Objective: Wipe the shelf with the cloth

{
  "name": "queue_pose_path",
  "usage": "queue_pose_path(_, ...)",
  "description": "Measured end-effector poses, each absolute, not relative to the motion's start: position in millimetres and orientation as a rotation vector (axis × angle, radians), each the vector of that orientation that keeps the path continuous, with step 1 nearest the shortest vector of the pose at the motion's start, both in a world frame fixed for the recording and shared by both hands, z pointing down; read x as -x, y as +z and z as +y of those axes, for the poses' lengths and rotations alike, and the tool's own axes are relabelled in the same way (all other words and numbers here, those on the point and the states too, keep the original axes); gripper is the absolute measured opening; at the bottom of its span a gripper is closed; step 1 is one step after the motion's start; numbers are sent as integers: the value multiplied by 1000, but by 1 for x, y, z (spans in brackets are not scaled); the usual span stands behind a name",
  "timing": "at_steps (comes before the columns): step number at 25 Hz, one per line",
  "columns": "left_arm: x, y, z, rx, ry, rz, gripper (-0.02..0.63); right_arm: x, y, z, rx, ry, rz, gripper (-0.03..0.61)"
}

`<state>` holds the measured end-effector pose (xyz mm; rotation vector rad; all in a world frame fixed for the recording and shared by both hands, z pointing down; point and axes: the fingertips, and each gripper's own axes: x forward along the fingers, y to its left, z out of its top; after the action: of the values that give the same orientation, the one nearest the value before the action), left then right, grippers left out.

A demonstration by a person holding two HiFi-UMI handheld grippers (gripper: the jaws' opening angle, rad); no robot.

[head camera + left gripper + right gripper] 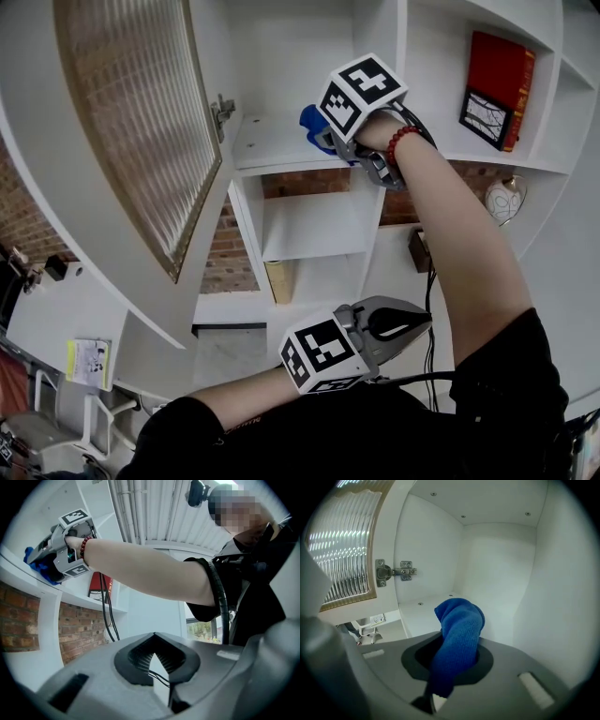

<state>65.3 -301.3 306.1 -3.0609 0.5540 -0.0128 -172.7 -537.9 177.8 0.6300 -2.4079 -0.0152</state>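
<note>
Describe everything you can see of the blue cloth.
The blue cloth looks like a soft, knitted fabric bunched into a thick roll. The right tongs are shut on it, and its rounded end sticks out past them toward the back of the open white shelf compartment. Whether it presses on the board isn't clear.

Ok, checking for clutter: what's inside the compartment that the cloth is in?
Only the blue cloth, held by the right gripper. The gripper covers the near part of the shelf.
</note>
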Motion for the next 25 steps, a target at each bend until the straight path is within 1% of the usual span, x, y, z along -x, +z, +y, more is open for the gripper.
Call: queue_pose_path(25, -62, 294, -295, 3047, 16, 550, 3, 151, 176, -557, -860, -1, -2385, 52)
